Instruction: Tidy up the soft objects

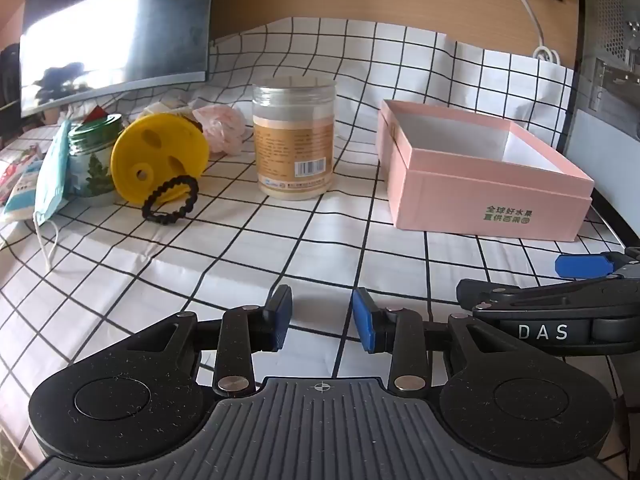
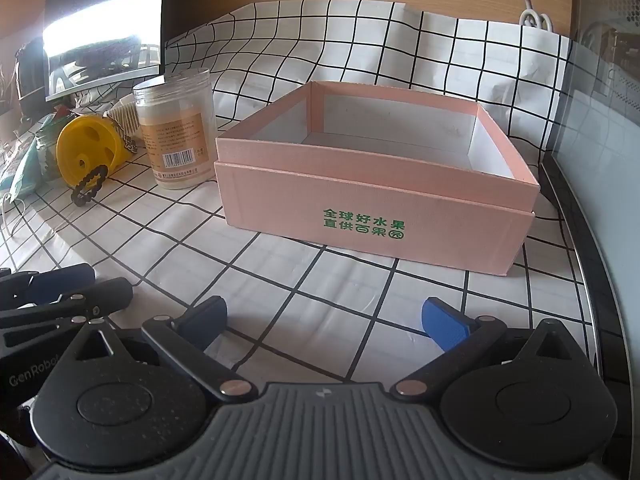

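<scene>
Soft things lie at the left of the checked tablecloth: a black scrunchie-like ring (image 1: 172, 200) (image 2: 89, 190) leaning on a yellow disc (image 1: 160, 156), a blue face mask (image 1: 50, 176), and a crumpled pink bag (image 1: 222, 126). An open pink box (image 1: 480, 184) (image 2: 372, 200) with nothing in it stands on the right. My left gripper (image 1: 322, 320) (image 2: 110, 280) hovers low over the near cloth, partly open with nothing between its pads. My right gripper (image 2: 324, 312) (image 1: 516, 278) is beside it in front of the box, open wide and holding nothing.
A clear labelled jar (image 1: 294, 140) (image 2: 176, 128) stands between the pile and the box. A green-lidded glass jar (image 1: 94, 156) and a tissue pack (image 1: 22, 192) sit far left. A monitor (image 1: 116, 28) stands behind, and a computer case (image 1: 612, 60) flanks the box.
</scene>
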A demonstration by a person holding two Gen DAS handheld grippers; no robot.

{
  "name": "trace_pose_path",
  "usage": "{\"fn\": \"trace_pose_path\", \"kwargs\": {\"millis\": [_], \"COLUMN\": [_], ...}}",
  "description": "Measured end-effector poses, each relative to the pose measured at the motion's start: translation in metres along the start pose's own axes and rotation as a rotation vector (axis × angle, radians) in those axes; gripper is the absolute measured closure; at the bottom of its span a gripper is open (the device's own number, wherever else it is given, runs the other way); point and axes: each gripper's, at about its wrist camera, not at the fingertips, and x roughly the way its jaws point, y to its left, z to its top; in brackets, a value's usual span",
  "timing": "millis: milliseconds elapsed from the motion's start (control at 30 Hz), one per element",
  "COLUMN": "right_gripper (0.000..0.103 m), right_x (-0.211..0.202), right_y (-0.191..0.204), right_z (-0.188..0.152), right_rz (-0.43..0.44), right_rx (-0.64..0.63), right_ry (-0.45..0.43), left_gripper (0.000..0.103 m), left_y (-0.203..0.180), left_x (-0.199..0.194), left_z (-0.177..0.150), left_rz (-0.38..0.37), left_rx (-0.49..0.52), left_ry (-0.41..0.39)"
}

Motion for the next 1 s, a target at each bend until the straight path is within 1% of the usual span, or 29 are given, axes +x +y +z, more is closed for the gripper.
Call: {"fn": "trace_pose_path", "kwargs": {"millis": [1000], "right_gripper": [0.000], "right_x": [-0.0002], "right_y": [0.0000], "right_z": [0.0001], "right_rz": [0.000], "right_rx": [0.000], "right_ry": [0.000], "left_gripper": [0.065], "left_y": [-0.0005], "left_x": [0.0000], "left_z": [-0.0002], "left_rz": [0.008], "left_rx": [0.012], "left_ry": [-0.005]}}
